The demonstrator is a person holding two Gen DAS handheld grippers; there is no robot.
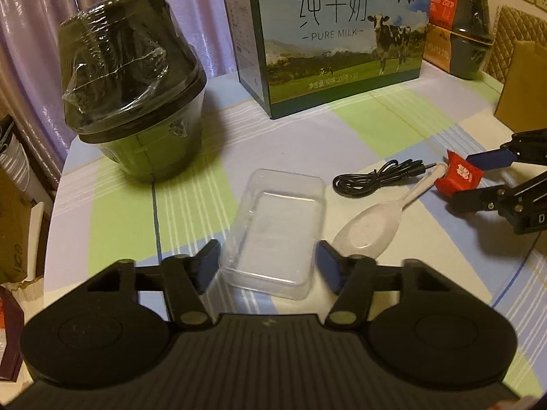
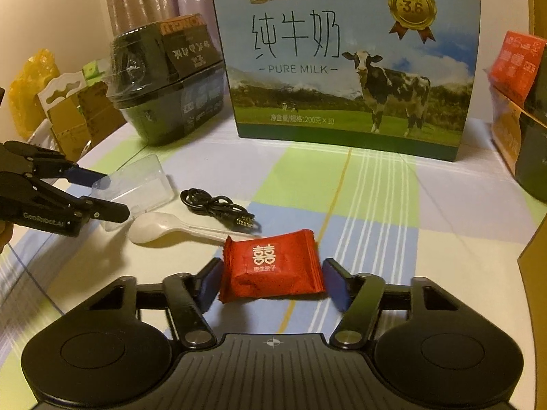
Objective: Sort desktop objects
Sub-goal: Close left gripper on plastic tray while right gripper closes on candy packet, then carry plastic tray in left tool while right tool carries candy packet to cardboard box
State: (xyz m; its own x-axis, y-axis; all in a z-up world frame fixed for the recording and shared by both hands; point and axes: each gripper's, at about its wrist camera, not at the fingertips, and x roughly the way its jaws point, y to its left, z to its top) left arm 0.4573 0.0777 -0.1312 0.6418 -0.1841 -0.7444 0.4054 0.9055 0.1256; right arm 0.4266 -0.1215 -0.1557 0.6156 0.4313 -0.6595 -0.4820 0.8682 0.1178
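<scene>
Left gripper (image 1: 269, 266) is spread wide, fingers either side of the near end of the clear tray (image 1: 273, 232); pads look just beside or touching its walls, can't tell if there's any squeeze, tray sits flat on the table (image 1: 393, 126). Right gripper (image 2: 271, 282) is also spread, straddling the red candy (image 2: 271, 264); small gap visible at both pads, so nothing gripped, candy lies on the cloth. From the left wrist view the right gripper's fingers (image 1: 492, 159) bracket the candy (image 1: 461, 174) above and below. White spoon (image 2: 167, 230) lies between tray and candy: bowl end near the tray's corner, handle tip touching or tucked under the candy's edge. Black cable (image 2: 218, 210), coiled, jack end pointing toward the candy, sits just behind the spoon, close to the handle, apart from the tray. Milk box (image 2: 345, 68) stands upright at the back of the table, well apart from both grippers. Dark wrapped bowl (image 1: 136, 102) at back-left, near the tray's far corner but not touching. Second dark bowl with red and orange packets (image 1: 458, 30) back-right, by the milk box. Brown carton (image 1: 523, 85) at the right edge. In the right wrist view, cardboard pieces and a yellow bag (image 2: 29, 89) sit off the table's left side. Closest clutter to the candy is the spoon handle and the cable jack.
</scene>
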